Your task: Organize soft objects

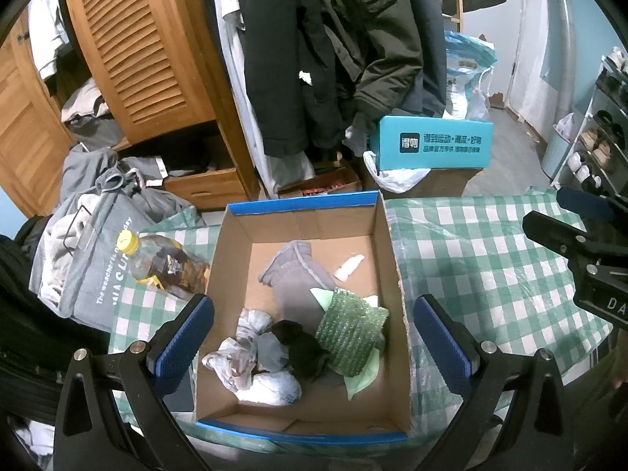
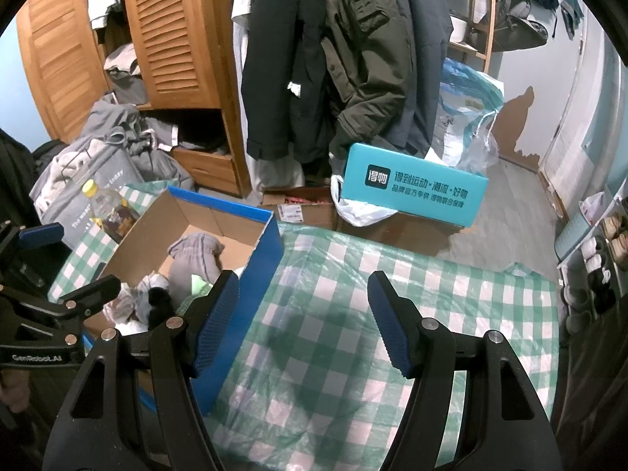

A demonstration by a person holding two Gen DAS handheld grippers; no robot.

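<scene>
ok, both grippers' jaws apart, empty: left gripper [image 1: 312, 337] over cardboard box [image 1: 392, 274] holding grey glove [image 1: 292, 274], green scrubber [image 1: 349, 333]; right gripper [image 2: 304, 318] over checkered table [image 2: 431, 294].

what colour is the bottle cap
Yellow. The bottle cap shows best in the left wrist view, left of the box.

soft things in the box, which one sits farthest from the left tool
The grey glove, lying toward the box's far wall. The white cloth bundle, black item and green bubble wrap all crowd the near end.
</scene>
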